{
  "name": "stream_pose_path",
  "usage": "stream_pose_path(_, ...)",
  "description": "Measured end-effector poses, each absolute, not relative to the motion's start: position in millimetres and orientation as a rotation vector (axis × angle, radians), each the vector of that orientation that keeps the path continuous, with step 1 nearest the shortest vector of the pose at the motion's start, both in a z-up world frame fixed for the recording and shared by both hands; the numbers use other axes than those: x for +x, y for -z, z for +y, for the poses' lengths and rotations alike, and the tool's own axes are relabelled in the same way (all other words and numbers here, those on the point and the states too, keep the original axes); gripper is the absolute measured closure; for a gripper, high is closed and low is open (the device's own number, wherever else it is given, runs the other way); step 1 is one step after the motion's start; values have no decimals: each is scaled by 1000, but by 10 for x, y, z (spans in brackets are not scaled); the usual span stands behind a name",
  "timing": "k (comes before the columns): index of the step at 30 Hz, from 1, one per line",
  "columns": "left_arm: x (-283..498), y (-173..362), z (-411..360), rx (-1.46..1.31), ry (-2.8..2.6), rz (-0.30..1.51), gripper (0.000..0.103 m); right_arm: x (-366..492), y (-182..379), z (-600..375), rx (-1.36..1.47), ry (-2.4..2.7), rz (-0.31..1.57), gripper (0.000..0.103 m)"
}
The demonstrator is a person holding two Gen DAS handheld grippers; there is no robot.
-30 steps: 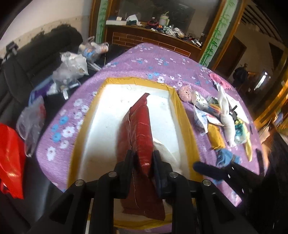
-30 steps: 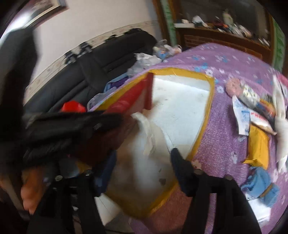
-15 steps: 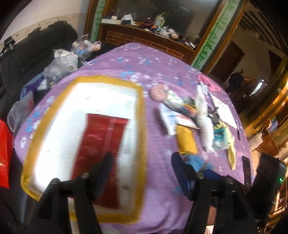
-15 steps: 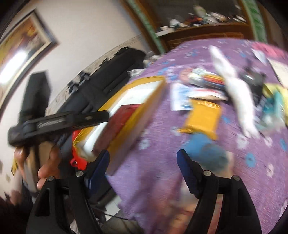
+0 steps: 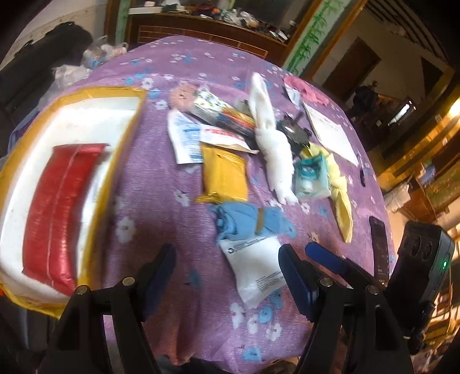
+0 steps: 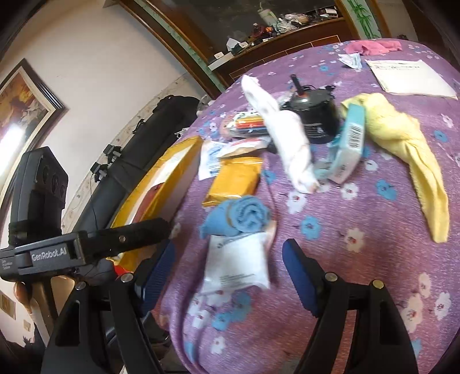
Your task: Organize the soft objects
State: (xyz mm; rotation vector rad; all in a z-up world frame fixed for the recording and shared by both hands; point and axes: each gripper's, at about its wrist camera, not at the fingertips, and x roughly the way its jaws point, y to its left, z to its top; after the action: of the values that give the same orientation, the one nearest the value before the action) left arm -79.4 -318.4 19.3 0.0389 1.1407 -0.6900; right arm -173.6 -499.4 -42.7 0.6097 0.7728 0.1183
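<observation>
Your desk point(image 5: 161, 184) wears a purple flowered cloth, with a black sofa point(image 6: 161, 123) and a cluttered wooden sideboard point(image 5: 201, 27) beyond it. At the desk's left edge sits the yellow-rimmed white tray point(image 5: 86, 115), holding only the red pouch point(image 5: 54, 213). Your left tongs point(image 5: 227, 276) have just been opening and stand spread, nothing between them. Your right tongs point(image 6: 227, 267) are spread too, over the white packet point(image 6: 235, 264) near the front edge, beside the blue rolled cloth point(image 6: 241, 218).
</observation>
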Motion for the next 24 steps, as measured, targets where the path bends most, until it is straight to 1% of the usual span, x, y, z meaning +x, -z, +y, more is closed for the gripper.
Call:
stream_pose_path(13, -699, -3, -3297, 5, 733, 1206, 26, -1698, 588, -5251, 668, -45, 798, 27)
stream_pose_path(24, -874, 12, -3215, 14, 741, 1192, 26, -1670, 609, -5256, 679, -37, 811, 27)
